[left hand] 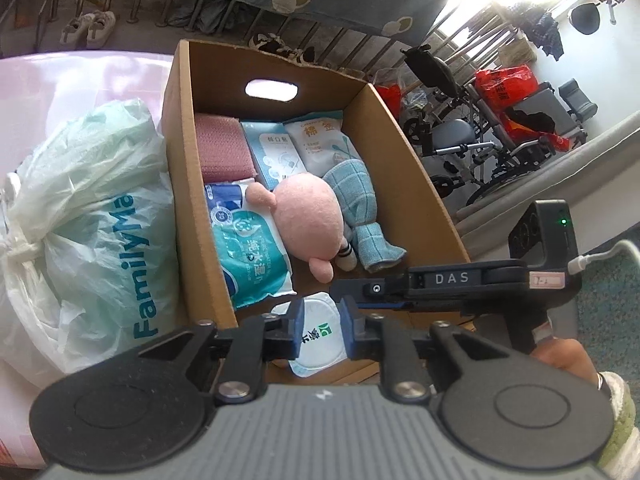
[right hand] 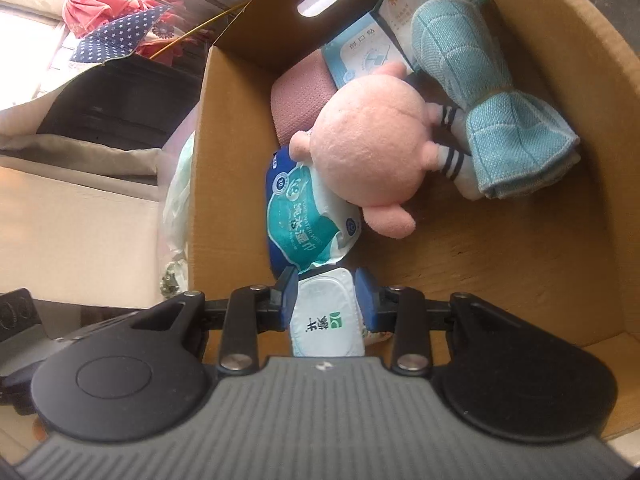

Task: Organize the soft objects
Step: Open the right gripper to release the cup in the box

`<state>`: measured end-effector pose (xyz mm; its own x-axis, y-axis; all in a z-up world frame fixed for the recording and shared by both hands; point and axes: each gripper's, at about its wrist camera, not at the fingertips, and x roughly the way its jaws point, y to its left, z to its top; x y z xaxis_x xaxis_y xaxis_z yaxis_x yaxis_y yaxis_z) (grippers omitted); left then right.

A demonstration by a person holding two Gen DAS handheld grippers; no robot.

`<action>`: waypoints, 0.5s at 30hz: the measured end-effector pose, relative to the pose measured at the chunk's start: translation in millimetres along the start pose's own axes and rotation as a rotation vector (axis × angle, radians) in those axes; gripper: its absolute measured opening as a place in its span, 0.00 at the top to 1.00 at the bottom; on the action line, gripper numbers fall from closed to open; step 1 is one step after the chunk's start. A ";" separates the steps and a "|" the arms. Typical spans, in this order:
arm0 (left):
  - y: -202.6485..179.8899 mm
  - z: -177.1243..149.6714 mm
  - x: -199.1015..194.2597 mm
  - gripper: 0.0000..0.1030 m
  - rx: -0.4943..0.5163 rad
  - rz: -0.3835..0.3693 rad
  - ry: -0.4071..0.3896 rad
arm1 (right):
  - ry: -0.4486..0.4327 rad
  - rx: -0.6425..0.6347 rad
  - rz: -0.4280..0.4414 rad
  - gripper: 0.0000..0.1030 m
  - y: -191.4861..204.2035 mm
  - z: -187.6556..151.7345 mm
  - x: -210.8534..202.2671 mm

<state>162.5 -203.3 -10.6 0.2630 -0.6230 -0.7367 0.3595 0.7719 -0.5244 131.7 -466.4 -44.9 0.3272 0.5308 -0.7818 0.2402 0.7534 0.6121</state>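
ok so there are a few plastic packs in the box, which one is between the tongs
The white soft pack with the green logo, at the near end of the cardboard box. The teal wet-wipes pack lies just beyond the fingertips, and two pale packs stand at the far end.

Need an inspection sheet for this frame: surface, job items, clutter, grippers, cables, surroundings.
surface: pink sheet beside the cardboard box.
job's things: in the box, pink plush toy, blue checked cloth, teal wet-wipes pack, pink folded cloth, plaster pack, cotton-swab pack; white wipes pack at the near end.
clutter: tied FamilyMart bag against the box.
grippers: left gripper and right gripper both frame the white wipes pack; pad contact unclear.
cables: white cable plugged into the right gripper.
surroundings: wheelchairs, shoes.
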 end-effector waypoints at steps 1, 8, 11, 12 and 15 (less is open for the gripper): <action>1.4 -0.6 -6.6 0.79 0.006 0.010 -0.020 | -0.002 -0.013 -0.014 0.69 1.7 -0.3 2.3; 26.6 -10.0 -58.5 0.46 0.036 0.105 -0.155 | 0.060 -0.024 -0.036 0.72 -0.4 -3.4 32.9; 45.2 -21.3 -82.4 0.41 0.052 0.195 -0.223 | 0.064 -0.008 -0.006 0.72 1.1 -7.3 37.5; 53.7 -26.5 -91.6 0.40 0.050 0.236 -0.248 | 0.065 0.002 0.004 0.72 1.1 -8.7 39.2; 81.6 -44.2 -114.2 0.37 0.011 0.323 -0.304 | 0.054 0.023 0.027 0.71 1.5 -12.1 43.9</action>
<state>122.1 -63.6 11.9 0.6141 -0.3600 -0.7023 0.2247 0.9328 -0.2817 135.4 -437.2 -79.7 0.2842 0.5710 -0.7702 0.2529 0.7302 0.6347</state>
